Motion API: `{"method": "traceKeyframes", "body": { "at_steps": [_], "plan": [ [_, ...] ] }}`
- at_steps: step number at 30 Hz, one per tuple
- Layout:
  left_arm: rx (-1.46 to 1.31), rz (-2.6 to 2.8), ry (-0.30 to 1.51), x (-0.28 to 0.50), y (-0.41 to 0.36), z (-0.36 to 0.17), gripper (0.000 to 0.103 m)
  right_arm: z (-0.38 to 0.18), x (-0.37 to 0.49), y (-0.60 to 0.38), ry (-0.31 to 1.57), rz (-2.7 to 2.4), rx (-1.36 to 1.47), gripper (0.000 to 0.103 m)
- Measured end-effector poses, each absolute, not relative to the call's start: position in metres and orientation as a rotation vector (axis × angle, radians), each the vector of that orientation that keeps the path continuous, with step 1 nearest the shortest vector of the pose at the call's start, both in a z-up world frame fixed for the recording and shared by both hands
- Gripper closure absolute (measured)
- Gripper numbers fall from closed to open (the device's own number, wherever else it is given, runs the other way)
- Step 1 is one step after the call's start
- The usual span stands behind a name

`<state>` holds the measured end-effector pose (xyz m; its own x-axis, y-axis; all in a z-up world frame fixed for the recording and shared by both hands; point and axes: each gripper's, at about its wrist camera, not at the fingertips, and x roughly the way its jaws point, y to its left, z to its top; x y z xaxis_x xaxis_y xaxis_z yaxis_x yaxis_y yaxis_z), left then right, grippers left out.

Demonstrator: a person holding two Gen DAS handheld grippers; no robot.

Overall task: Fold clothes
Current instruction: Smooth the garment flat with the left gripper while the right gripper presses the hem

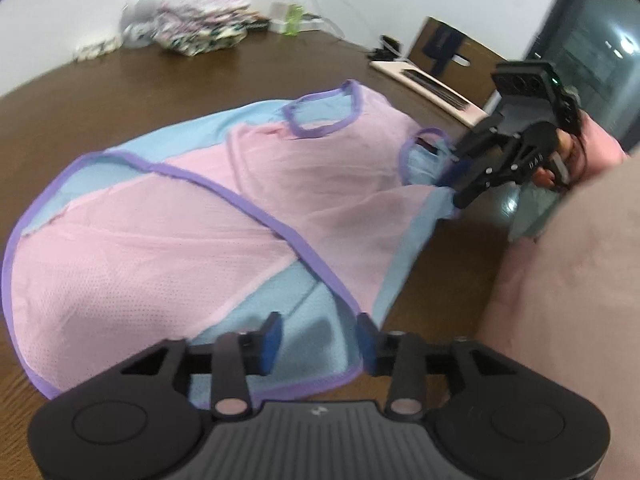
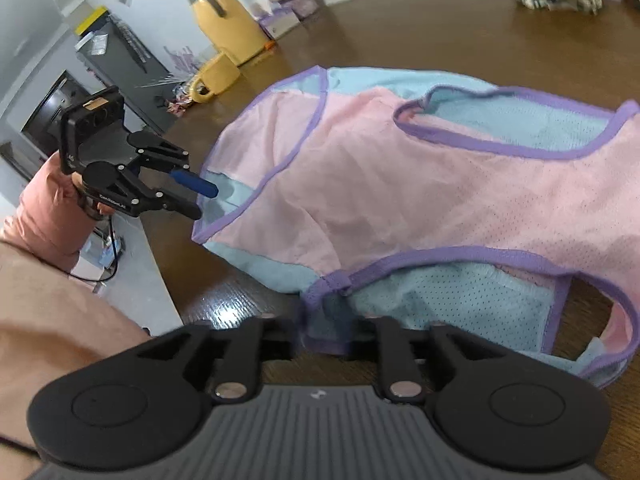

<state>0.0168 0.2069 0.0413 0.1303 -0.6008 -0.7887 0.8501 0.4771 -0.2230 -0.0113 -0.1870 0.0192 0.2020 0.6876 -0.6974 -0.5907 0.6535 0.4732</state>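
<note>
A pink and light-blue mesh vest [image 1: 168,216] with purple trim lies spread on the brown wooden table [image 1: 280,64]. My left gripper [image 1: 320,340] hangs open just above the vest's blue hem corner, its blue pads [image 1: 272,340] apart and pressing nothing. From the right wrist view, the left gripper [image 2: 204,200] sits at the hem edge of the vest [image 2: 400,184]. My right gripper [image 2: 326,336] is open at a purple-trimmed shoulder strap, which lies loosely between its fingers and hides their tips. In the left wrist view, the right gripper [image 1: 454,180] is open beside the armhole.
A pile of patterned folded clothes [image 1: 200,20] sits at the far side of the table, and an open laptop [image 1: 432,72] at the right. A yellow vase [image 2: 224,28] and a yellow mug [image 2: 212,80] stand near the left edge. The person's pink sleeve [image 2: 44,216] is close by.
</note>
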Motion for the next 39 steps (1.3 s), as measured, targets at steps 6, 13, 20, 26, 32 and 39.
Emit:
{"method": "traceKeyframes", "body": {
  "at_steps": [6, 13, 20, 26, 32, 39],
  "plan": [
    [0.501, -1.099, 0.871, -0.014, 0.177, 0.036, 0.054, 0.023, -0.029, -0.167, 0.951, 0.915, -0.046, 0.061],
    [0.592, -1.088, 0.849, -0.027, 0.165, 0.023, 0.072, 0.018, -0.039, -0.149, 0.930, 0.943, -0.156, 0.067],
    [0.519, -1.181, 0.982, -0.018, 0.166, 0.020, 0.092, 0.018, -0.040, -0.141, 0.978, 1.003, -0.190, 0.079],
    [0.448, -1.228, 1.112, 0.000, 0.179, 0.020, 0.092, 0.020, -0.024, -0.153, 1.116, 1.094, -0.157, 0.079],
    [0.401, -1.212, 1.135, 0.006, 0.189, 0.021, 0.088, 0.023, -0.016, -0.158, 1.160, 1.107, -0.114, 0.070],
    [0.279, -1.075, 0.980, 0.017, 0.204, 0.041, 0.064, 0.041, -0.001, -0.185, 1.036, 0.897, -0.027, 0.061]
  ]
}}
